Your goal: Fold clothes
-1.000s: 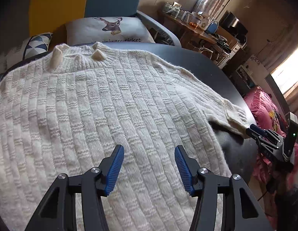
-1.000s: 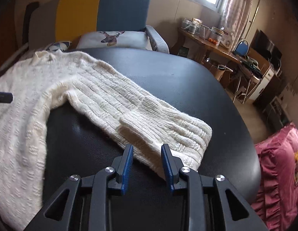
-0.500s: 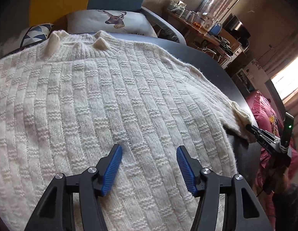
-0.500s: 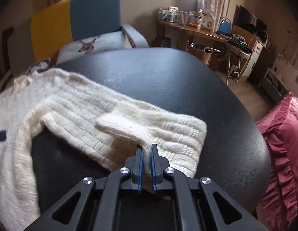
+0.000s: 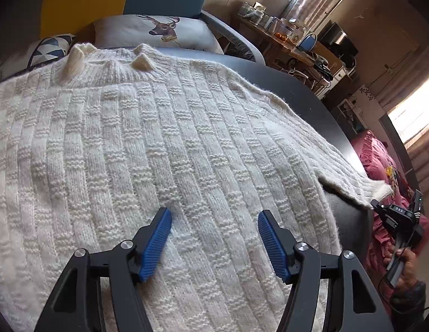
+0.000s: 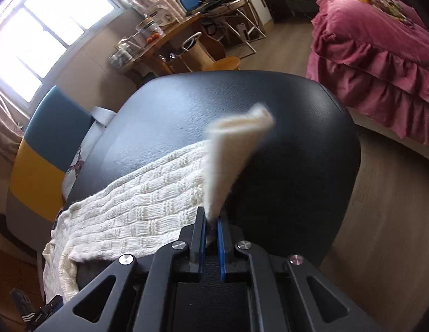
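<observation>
Cream basket-weave knit sweater (image 5: 164, 149): flat on black leather surface (image 6: 283, 116)
Left tongs (image 5: 214, 238): spread, above hem
Right tongs (image 6: 211, 225): clamping lifted cuff (image 6: 236, 149)

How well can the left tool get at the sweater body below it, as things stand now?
Probably yes. The left tool is open and hangs just over the flat sweater, with nothing between them. The right tool is shut on the sleeve cuff far off to the side.
</observation>
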Tool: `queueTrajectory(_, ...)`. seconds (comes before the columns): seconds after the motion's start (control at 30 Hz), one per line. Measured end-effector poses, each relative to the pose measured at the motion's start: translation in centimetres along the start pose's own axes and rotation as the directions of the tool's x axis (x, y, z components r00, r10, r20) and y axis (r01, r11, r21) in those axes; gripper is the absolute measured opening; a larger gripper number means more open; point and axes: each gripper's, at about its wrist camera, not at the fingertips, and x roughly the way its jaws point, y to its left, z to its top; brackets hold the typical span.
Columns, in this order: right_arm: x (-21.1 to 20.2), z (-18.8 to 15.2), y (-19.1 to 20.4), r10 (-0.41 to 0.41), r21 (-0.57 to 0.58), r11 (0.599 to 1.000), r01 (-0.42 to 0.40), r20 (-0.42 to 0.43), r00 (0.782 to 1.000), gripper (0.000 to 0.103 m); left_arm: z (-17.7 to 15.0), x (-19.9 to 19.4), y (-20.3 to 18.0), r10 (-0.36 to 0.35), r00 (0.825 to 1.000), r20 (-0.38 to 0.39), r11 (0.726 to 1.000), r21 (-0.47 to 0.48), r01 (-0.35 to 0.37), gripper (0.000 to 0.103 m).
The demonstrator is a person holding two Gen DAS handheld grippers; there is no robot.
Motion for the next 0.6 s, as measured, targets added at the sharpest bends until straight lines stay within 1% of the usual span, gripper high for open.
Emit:
queueTrajectory(0.07, -0.4, -0.1, -0.4, -0.009, 0.001, 1.000, 0.009, 0.016, 1.000, 0.006, 0.0, 0.1, -0.1, 0.006, 1.000, -0.002, 1.000, 0.007, -0.006, 0.068)
queueTrajectory(0.13, -0.7, -0.2, -0.3, 0.017, -0.008, 1.000, -0.017, 0.006, 1.000, 0.016, 0.1, 0.1, -0.2, 0.012, 1.000, -0.003, 1.000, 0.014, -0.012, 0.069)
queueTrajectory(0.17, -0.8, -0.1, -0.3, 0.036, -0.003, 0.999, -0.036, -0.001, 0.999, 0.018, 0.1, 0.2, -0.3, 0.015, 1.000, -0.004, 1.000, 0.018, -0.015, 0.069)
queueTrajectory(0.2, -1.3, -0.1, -0.3, 0.032, -0.002, 0.999, -0.032, 0.009, 0.999, 0.021, 0.1, 0.2, -0.3, 0.018, 1.000, -0.004, 1.000, 0.021, -0.018, 0.070)
queueTrajectory(0.27, -2.6, -0.3, -0.4, -0.004, -0.008, 1.000, 0.005, 0.046, 0.999, 0.021, 0.2, 0.3, -0.5, 0.028, 1.000, -0.010, 0.999, 0.039, -0.028, 0.070)
queueTrajectory(0.33, -4.5, -0.4, 0.2, -0.076, -0.068, 0.994, 0.085, 0.119, 0.990, 0.022, 0.9, 0.3, -0.9, 0.033, 0.999, -0.016, 0.997, 0.067, -0.031, 0.070)
queueTrajectory(0.4, -5.6, -0.4, 2.6, -0.098, -0.208, 0.969, 0.133, 0.172, 0.980, 0.022, 2.6, 0.3, -1.6, 0.023, 1.000, -0.014, 0.994, 0.105, -0.021, 0.070)
queueTrajectory(0.43, -5.6, -0.5, 4.0, -0.095, -0.284, 0.948, 0.143, 0.177, 0.980, 0.022, 3.4, 0.3, -2.0, 0.018, 1.000, -0.013, 0.992, 0.124, -0.016, 0.070)
queueTrajectory(0.47, -5.0, -0.6, 5.6, -0.094, -0.360, 0.921, 0.149, 0.166, 0.982, 0.022, 4.3, 0.3, -2.3, 0.013, 1.000, -0.012, 0.990, 0.142, -0.011, 0.070)
queueTrajectory(0.53, -3.2, -0.9, 8.3, -0.095, -0.466, 0.874, 0.141, 0.120, 0.988, 0.022, 6.0, 0.3, -3.1, 0.003, 1.000, -0.011, 0.984, 0.180, -0.001, 0.069)
queueTrajectory(0.57, -2.3, -1.0, 9.5, -0.097, -0.512, 0.849, 0.132, 0.095, 0.991, 0.022, 6.8, 0.3, -3.4, -0.002, 1.000, -0.011, 0.980, 0.198, 0.004, 0.067)
queueTrajectory(0.6, -1.3, -1.1, 10.4, -0.100, -0.538, 0.834, 0.122, 0.070, 0.993, 0.022, 7.7, 0.2, -3.8, -0.007, 1.000, -0.010, 0.976, 0.217, 0.009, 0.063)
